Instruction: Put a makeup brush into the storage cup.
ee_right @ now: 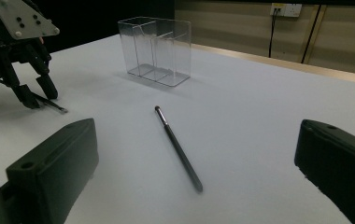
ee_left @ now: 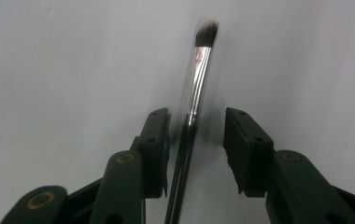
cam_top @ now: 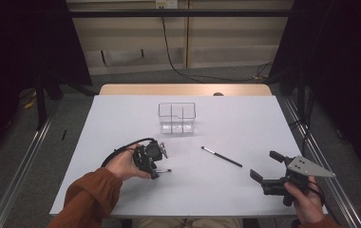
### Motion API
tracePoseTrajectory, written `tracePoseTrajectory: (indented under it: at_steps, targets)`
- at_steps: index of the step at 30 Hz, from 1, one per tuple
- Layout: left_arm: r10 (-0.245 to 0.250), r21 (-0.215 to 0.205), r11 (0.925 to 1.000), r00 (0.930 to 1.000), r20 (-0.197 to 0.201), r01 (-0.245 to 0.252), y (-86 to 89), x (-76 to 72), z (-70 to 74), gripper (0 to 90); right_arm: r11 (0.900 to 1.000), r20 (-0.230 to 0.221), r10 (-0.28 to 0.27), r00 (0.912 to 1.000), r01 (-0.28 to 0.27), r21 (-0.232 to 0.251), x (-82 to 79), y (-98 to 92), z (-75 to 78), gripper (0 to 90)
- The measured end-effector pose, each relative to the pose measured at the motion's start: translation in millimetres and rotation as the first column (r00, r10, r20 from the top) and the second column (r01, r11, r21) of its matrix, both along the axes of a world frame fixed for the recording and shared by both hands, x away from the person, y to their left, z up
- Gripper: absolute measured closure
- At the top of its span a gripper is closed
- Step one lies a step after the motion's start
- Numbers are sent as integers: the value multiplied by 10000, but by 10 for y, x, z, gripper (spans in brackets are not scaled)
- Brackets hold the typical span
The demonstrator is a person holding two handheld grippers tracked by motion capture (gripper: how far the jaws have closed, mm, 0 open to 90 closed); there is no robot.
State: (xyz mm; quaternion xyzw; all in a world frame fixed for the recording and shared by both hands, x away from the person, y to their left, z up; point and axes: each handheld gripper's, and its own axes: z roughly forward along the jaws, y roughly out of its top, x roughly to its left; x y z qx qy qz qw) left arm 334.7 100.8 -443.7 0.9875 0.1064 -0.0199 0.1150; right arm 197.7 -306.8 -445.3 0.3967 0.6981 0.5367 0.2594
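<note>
We have the left gripper (ee_left: 197,135) lowered onto a small makeup brush (ee_left: 195,93) lying on the white table (cam_top: 245,114) at lower left of the high view; its jaws straddle the handle, one pad touching, the other apart. Our right gripper (cam_top: 265,167) rests at lower right, jaws wide apart around nothing, facing a second brush (ee_right: 178,147) and the clear organizer (cam_top: 176,117) at centre.

A slim makeup brush (ee_left: 192,112) with a dark handle, shiny silver ferrule and short dark bristles lies flat on the white bench (cam_top: 121,118). It sits near the front left, its bristle end pointing right in the high view.
</note>
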Motion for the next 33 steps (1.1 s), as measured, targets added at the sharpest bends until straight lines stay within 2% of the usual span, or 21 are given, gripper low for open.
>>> tracePoseTrajectory:
  at_steps: [1,3,4,6,7,9,10,13,27,28,30,31,32,33]
  targets:
    - [-118,93,9999,9999,33,118,0,2,3,634,10000,-9,-5,10000,5,-12,-1,1,0,0]
    - [80,34,10000,9998,197,-81,-10,-26,-11,645,10000,-19,-1,10000,1,-47,0,3,-1,0]
    - [-72,128,9999,10000,54,71,-13,-19,-1,677,10000,-14,14,10000,-14,-41,1,5,-1,0]
    - [-11,123,9999,10000,-11,11,-13,-26,-2,692,10000,-14,7,10000,-7,-51,1,6,-1,0]
    - [-1,82,10000,9999,136,0,-12,-33,-9,730,10000,-21,14,10000,-14,-58,-1,5,-1,0]
    - [141,29,9999,9999,29,-141,-7,-36,-11,742,10000,-31,0,10000,0,-28,-2,6,-1,0]
    - [172,-21,9999,9998,-28,-172,-6,-41,-13,801,10000,-41,-15,10000,15,-32,1,2,-2,0]
    - [180,-23,9998,9996,-234,-181,1,-20,-16,833,10000,-49,-8,10000,8,-39,4,4,-4,0]
    - [683,-634,9953,9953,-680,-726,79,17,-24,839,10000,-75,0,10000,-1,-51,6,6,-6,0]
    - [875,-770,9928,9941,-639,-923,79,0,-28,840,10000,-76,-2,10000,1,-44,7,7,-6,0]
    - [773,-704,9942,9955,-556,-811,86,2,-24,839,10000,-71,6,10000,-6,-45,7,6,-6,0]
    - [786,-766,9936,9955,-526,-825,93,-2,-25,840,10000,-66,3,10000,-3,-52,7,6,-6,0]
    - [1028,-951,9896,9930,-578,-1080,108,-13,-32,839,10000,-65,-4,10000,4,-45,8,6,-5,0]
    - [915,-970,9905,9940,-605,-971,123,1,-29,840,10000,-57,4,10000,-5,-48,7,7,-4,0]
